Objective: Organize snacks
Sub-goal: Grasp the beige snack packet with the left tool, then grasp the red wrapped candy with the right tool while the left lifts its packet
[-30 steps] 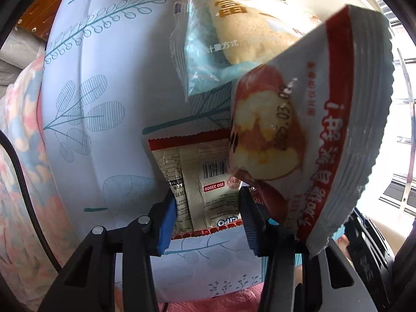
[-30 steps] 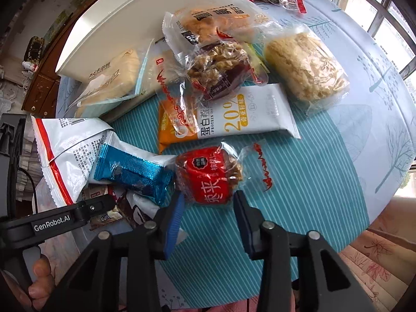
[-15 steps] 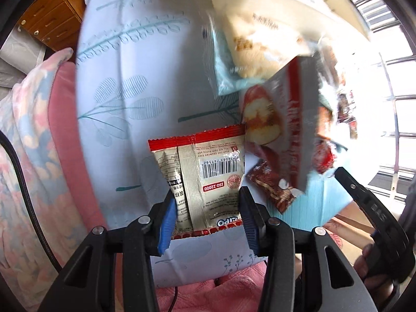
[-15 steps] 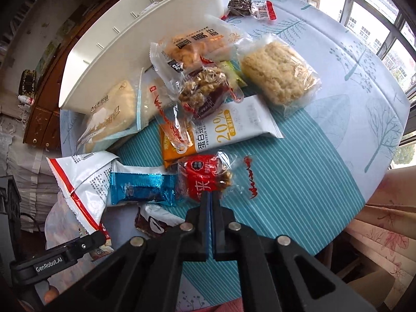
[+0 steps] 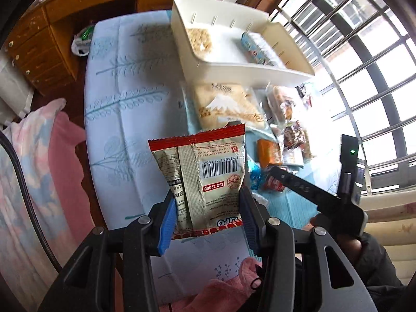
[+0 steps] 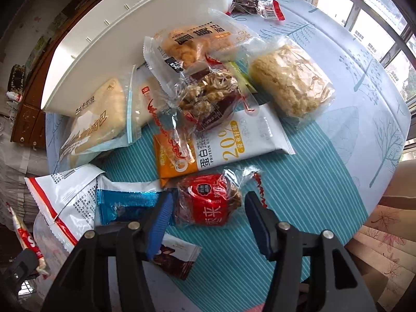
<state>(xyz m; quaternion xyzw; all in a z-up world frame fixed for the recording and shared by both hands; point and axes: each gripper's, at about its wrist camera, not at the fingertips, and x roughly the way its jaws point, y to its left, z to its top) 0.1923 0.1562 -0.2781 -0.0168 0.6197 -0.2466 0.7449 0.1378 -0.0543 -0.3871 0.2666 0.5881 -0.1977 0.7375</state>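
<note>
My left gripper (image 5: 205, 215) is shut on a beige snack packet with red edges and a barcode (image 5: 208, 171), held high above the table. Beyond it stands the white bin (image 5: 247, 65) with two snacks inside. My right gripper (image 6: 208, 215) points down at the striped mat, and its jaws are opening. A red clear-wrapped snack (image 6: 208, 205) lies between its fingers, with a gap at each pad. In the right wrist view the white bin's wall (image 6: 130, 39) runs along the back left.
Loose snacks crowd the mat: a white-and-orange protein bar (image 6: 234, 143), a yellow flaky cake (image 6: 291, 80), a bread pack (image 6: 96, 114), a blue wrapper (image 6: 124, 205) and a white-and-red bag (image 6: 59, 195). The round table's edge curves at the right. Wooden drawers (image 5: 39, 52) stand behind.
My left gripper has lifted with its packet, and the bin is now in view. My right gripper shut empty above the red snack, then opened around it.
</note>
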